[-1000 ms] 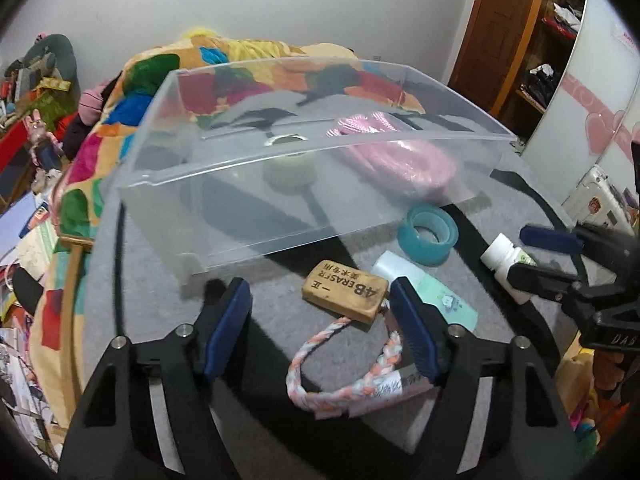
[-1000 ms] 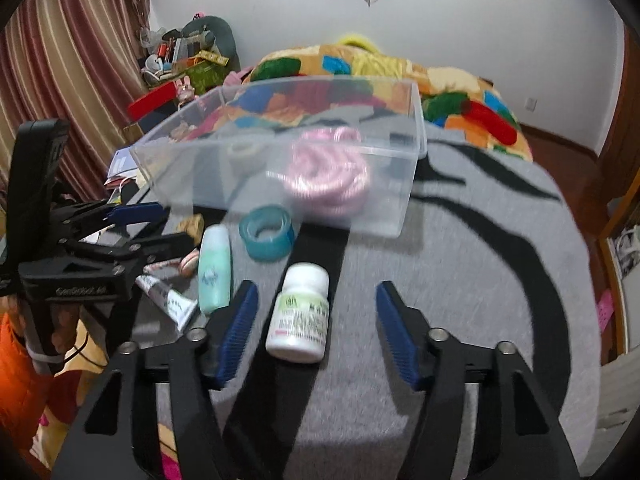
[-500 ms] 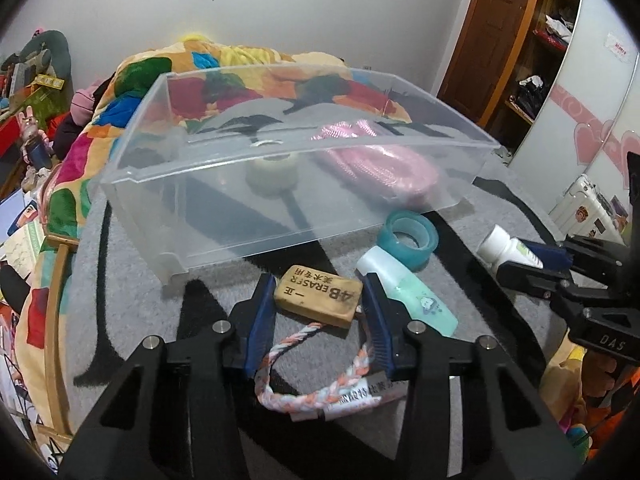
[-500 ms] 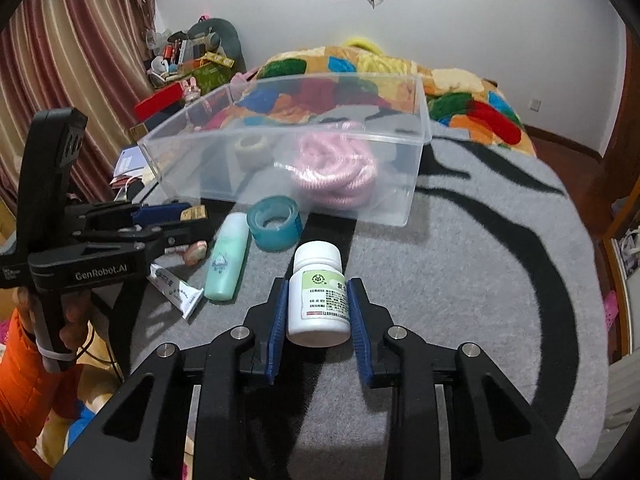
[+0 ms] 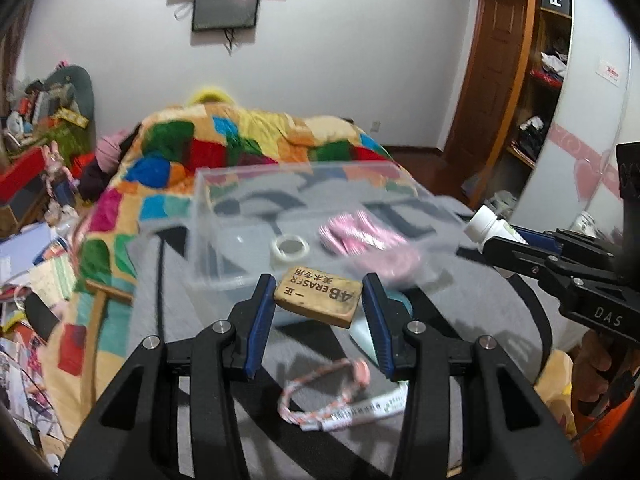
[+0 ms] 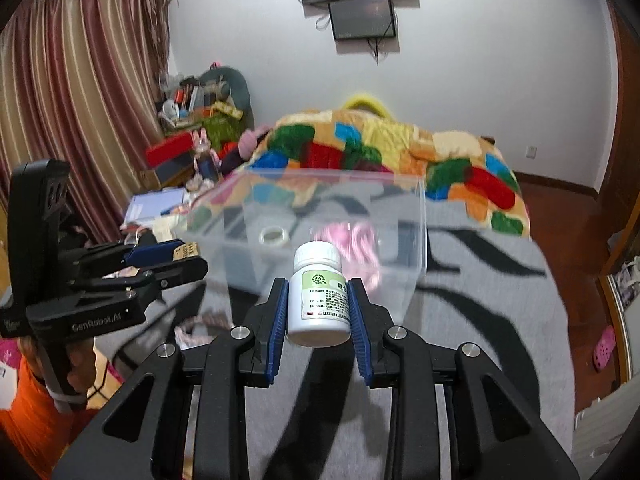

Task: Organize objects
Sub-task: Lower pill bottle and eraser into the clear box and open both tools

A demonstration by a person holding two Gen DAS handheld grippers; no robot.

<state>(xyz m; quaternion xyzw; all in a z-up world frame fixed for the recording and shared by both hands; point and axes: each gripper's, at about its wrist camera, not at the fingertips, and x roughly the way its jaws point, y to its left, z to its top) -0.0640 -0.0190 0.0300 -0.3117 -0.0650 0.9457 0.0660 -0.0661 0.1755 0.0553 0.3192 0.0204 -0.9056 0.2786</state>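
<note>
My left gripper [image 5: 318, 294] is shut on a tan eraser block [image 5: 318, 296] and holds it raised in front of the clear plastic bin [image 5: 208, 216]. My right gripper [image 6: 318, 300] is shut on a white pill bottle [image 6: 318, 296], also lifted before the bin [image 6: 416, 232]. The bin holds a pink rope coil [image 5: 360, 236] and a pale tape roll [image 5: 290, 248]. The bottle [image 5: 486, 226] in the right gripper shows at the right of the left wrist view. The left gripper with the eraser [image 6: 185, 249] shows at the left of the right wrist view.
On the grey rug [image 5: 460, 292] below lie a braided pink cord [image 5: 320, 384], a small tube [image 5: 360, 412] and a pale green bottle [image 5: 362, 334]. A patchwork quilt [image 5: 224, 140] lies behind the bin. Clutter [image 5: 32, 128] lines the left wall.
Both grippers closed on their objects and lifted them off the rug, the eraser in the left and the pill bottle in the right. Both now sit higher, level with the bin.
</note>
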